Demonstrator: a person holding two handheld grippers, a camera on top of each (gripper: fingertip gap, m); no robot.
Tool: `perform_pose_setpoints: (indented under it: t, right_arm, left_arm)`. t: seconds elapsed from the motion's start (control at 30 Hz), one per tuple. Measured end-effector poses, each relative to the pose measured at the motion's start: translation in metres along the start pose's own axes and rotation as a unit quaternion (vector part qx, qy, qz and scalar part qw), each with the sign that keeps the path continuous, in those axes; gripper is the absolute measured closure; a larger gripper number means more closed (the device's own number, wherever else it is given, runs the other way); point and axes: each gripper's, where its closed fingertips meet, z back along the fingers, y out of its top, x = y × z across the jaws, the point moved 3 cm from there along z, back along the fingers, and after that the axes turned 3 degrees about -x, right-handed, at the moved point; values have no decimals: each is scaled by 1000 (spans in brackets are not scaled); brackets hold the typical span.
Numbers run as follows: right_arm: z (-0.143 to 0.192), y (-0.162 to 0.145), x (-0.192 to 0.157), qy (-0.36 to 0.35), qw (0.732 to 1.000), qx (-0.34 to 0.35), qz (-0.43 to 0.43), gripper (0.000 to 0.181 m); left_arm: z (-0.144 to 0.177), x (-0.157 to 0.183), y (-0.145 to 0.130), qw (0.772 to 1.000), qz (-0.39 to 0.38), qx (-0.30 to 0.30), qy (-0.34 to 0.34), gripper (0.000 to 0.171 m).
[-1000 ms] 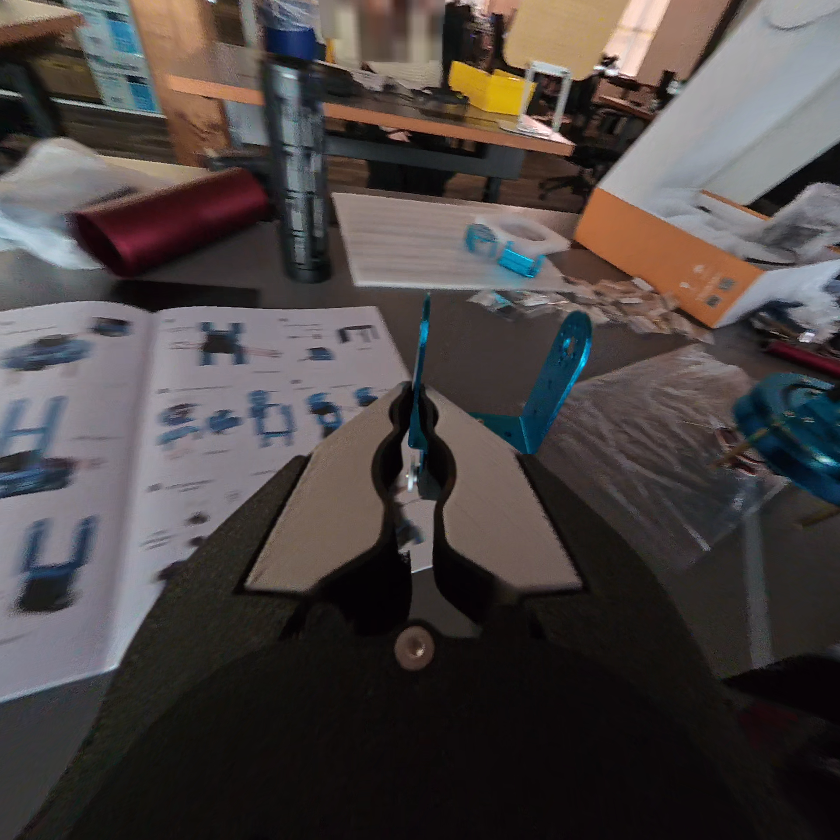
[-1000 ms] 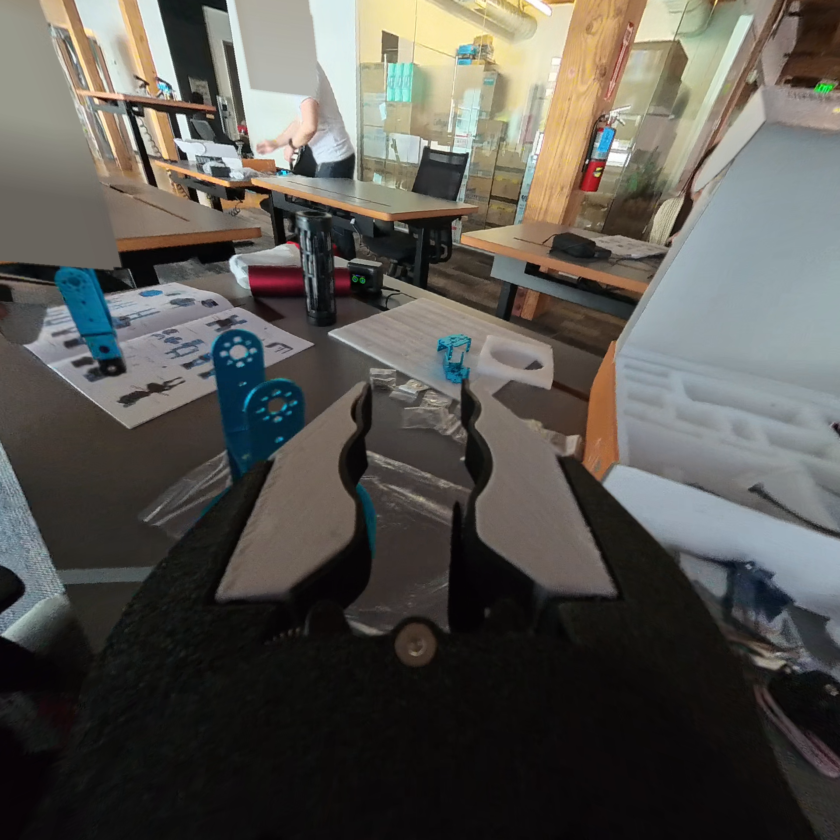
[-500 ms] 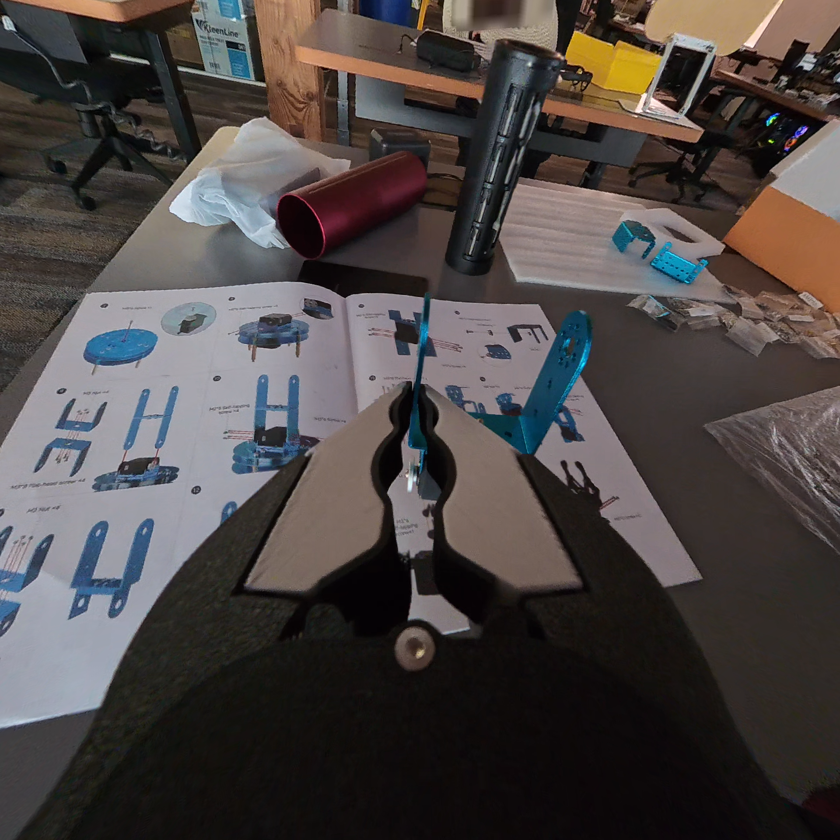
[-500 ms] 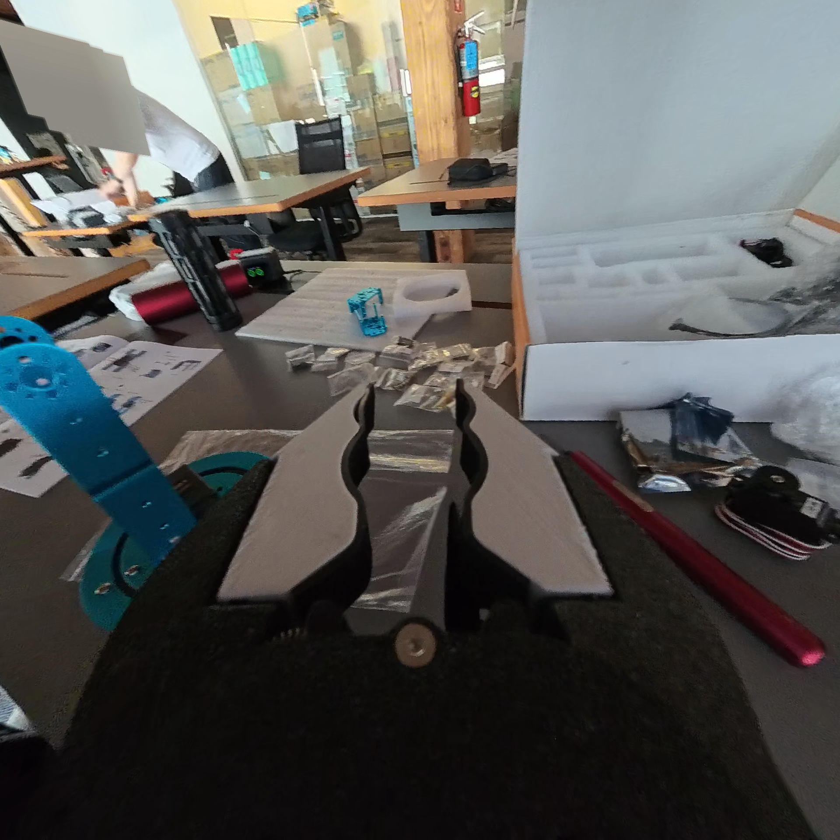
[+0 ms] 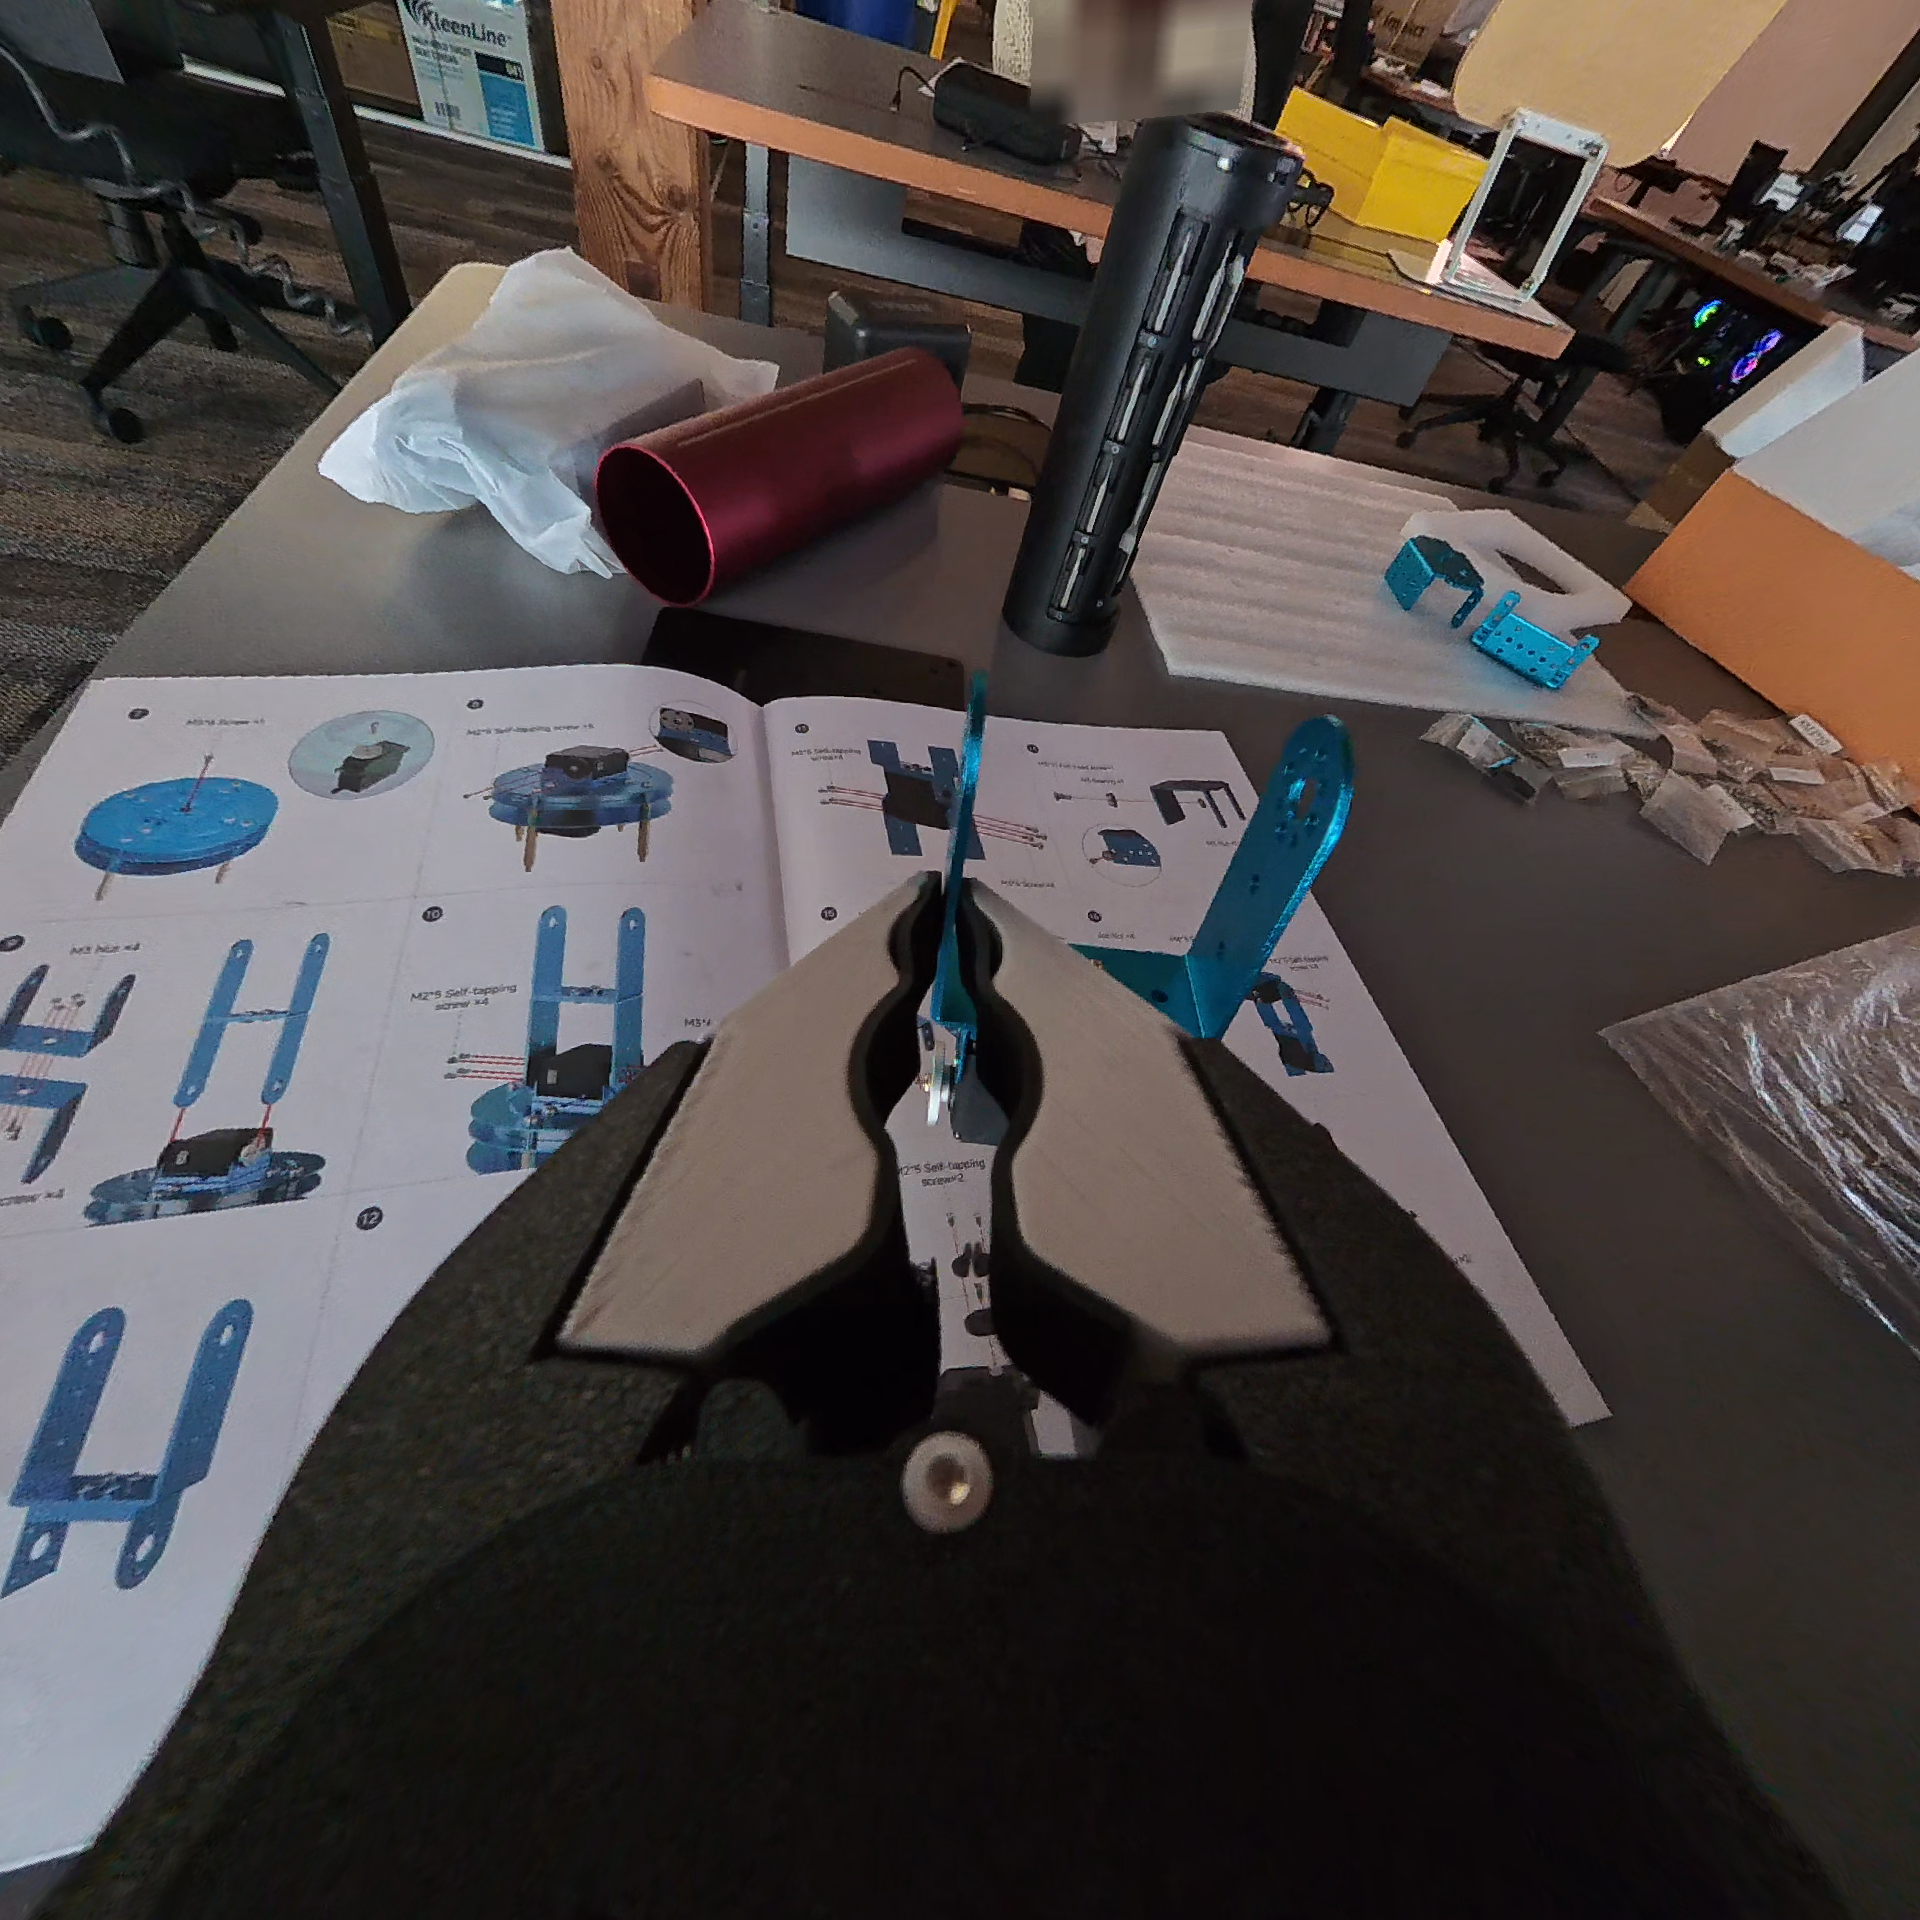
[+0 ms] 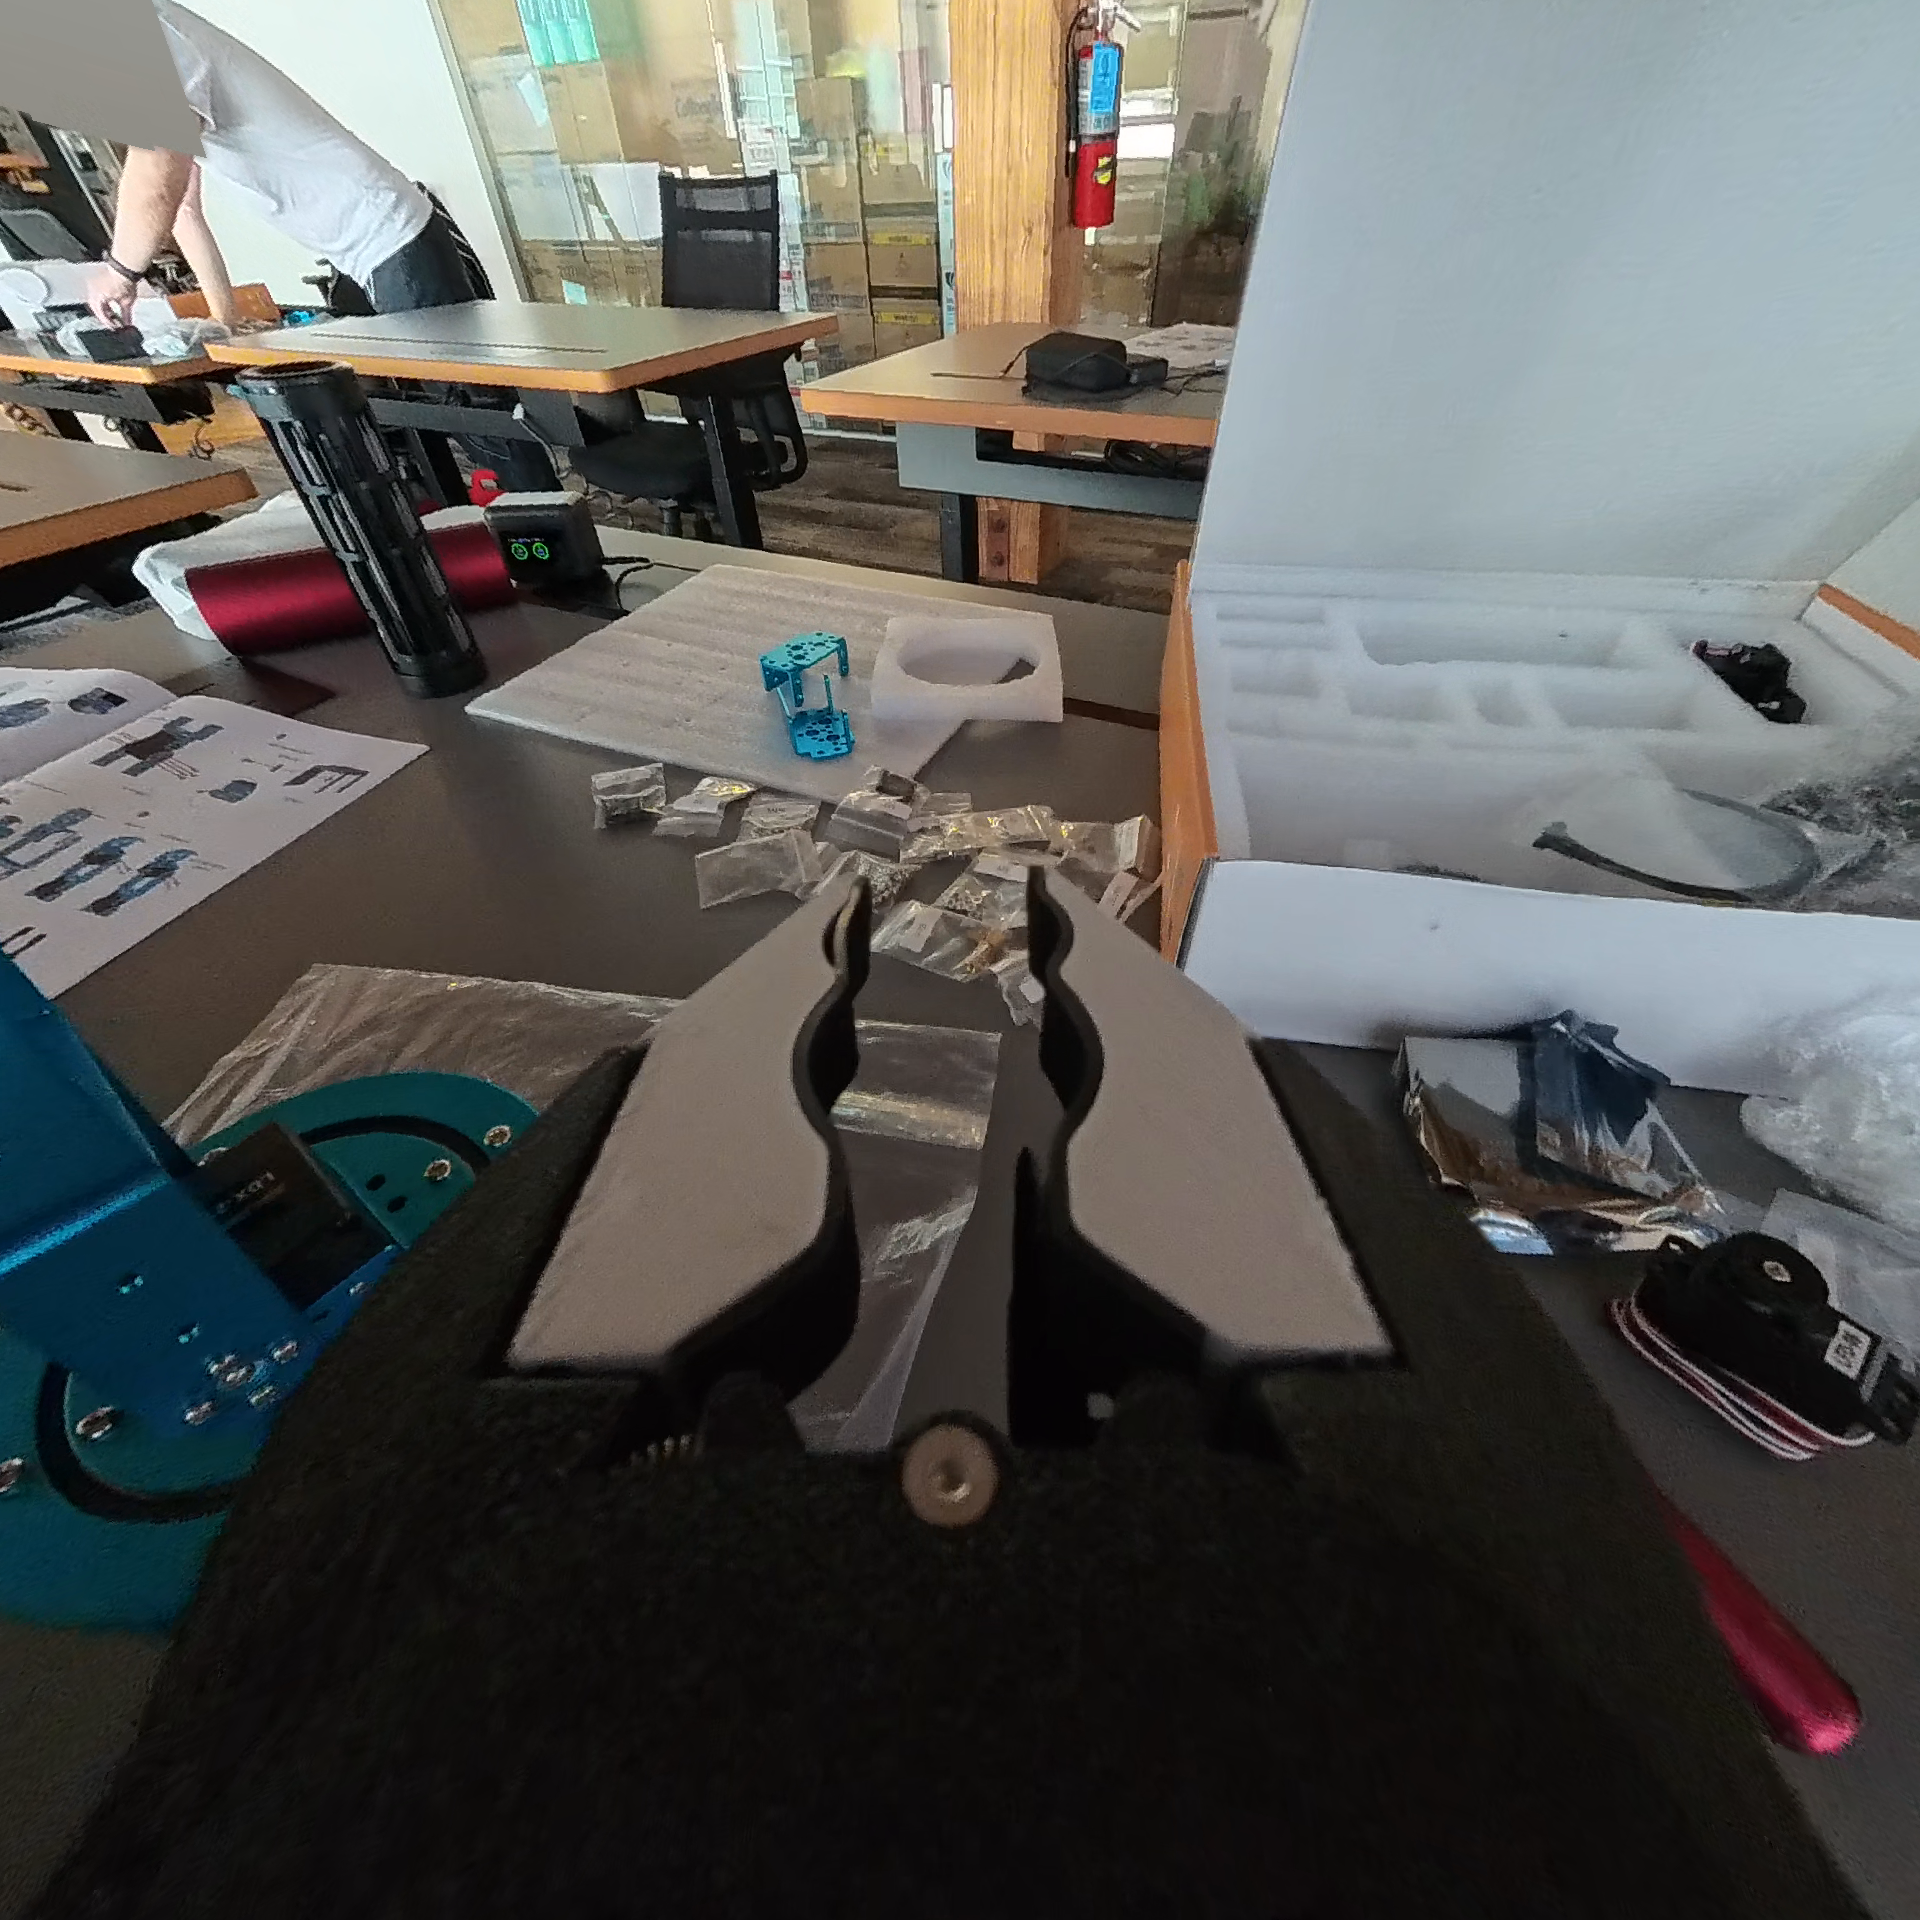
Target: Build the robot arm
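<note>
My left gripper [image 5: 948, 894] is shut on one arm of a blue U-shaped metal bracket [image 5: 1283, 862], seen edge-on between the fingers, and holds it above an open instruction booklet [image 5: 416, 935]. The bracket's other arm sticks up to the right. My right gripper [image 6: 945, 904] is open and empty above a clear plastic bag [image 6: 436, 1029]. Several small bags of screws [image 6: 862, 842] lie just beyond its fingertips. A blue round base assembly with a servo [image 6: 156, 1247] stands at its left.
A black perforated cylinder [image 5: 1143, 384], a red tube [image 5: 779, 468], white foam sheet with small blue brackets [image 6: 805, 686], an open orange-and-white box with foam tray [image 6: 1507, 727], a black servo [image 6: 1756, 1309], a red tool handle [image 6: 1756, 1652] and a foil bag [image 6: 1538, 1132] lie around. A person stands at a far desk.
The left gripper has swung left with the bracket, from over the plastic bag to over the booklet. The right gripper has turned right, away from the blue assembly towards the screw bags and box.
</note>
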Motion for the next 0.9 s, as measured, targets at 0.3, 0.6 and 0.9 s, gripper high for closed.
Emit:
perform_pose_setpoints:
  t: [0.3, 0.6, 0.9]
  right_arm:
    - [-6, -6, -1, 17, 1000, -11, -6, 151]
    - [-9, 56, -92, 379, 919, -40, 102, 145]
    - [-39, 77, -247, 749, 603, -199, 189, 132]
  left_arm:
    - [3, 13, 6, 998, 14, 14, -57, 171]
    - [61, 146, 49, 824, -152, 112, -534, 171]
    - [90, 254, 55, 638, -277, 49, -717, 171]
